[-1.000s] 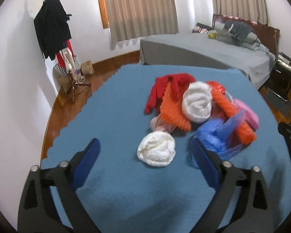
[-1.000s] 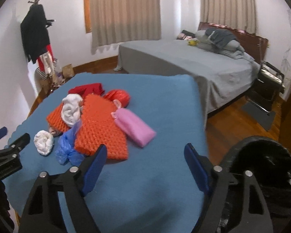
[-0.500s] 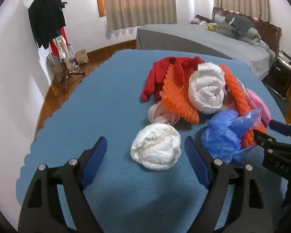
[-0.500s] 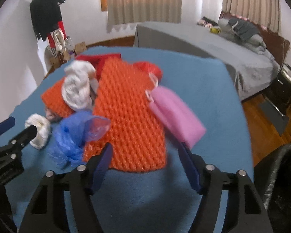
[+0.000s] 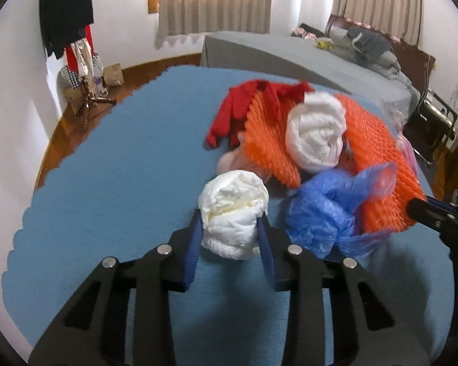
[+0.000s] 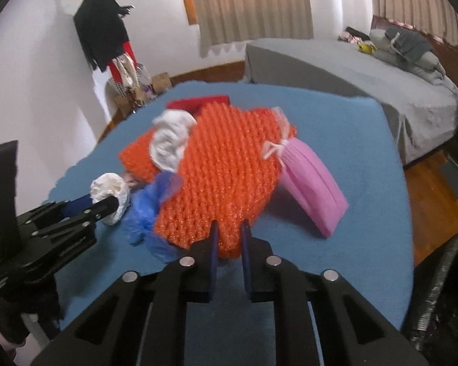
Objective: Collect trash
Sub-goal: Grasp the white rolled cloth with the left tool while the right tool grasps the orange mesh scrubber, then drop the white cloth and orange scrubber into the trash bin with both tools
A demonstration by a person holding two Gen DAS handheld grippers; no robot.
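Observation:
A crumpled white paper wad (image 5: 235,195) lies on the blue tablecloth (image 5: 122,167). My left gripper (image 5: 229,216) has its jaws closing around the wad, and the blue pads press its sides. The right wrist view shows the same grip from the side, left gripper (image 6: 107,206) on wad (image 6: 111,189). My right gripper (image 6: 229,235) is shut on the near edge of an orange foam net (image 6: 223,177). Only the right gripper's tip (image 5: 418,210) shows in the left wrist view, at the net (image 5: 378,158). A blue plastic bag (image 5: 320,213) lies between the wad and the net.
On the pile sit a white rolled bundle (image 5: 317,134), a red cloth (image 5: 250,103) and a pink pouch (image 6: 311,183). A black trash bag (image 6: 442,289) stands off the table's right edge. Beyond are a grey bed (image 5: 290,55) and a coat rack (image 5: 70,30).
My left gripper came down and forward over the white wad and closed on it. My right gripper swung towards the pile and shut on the orange net's near edge.

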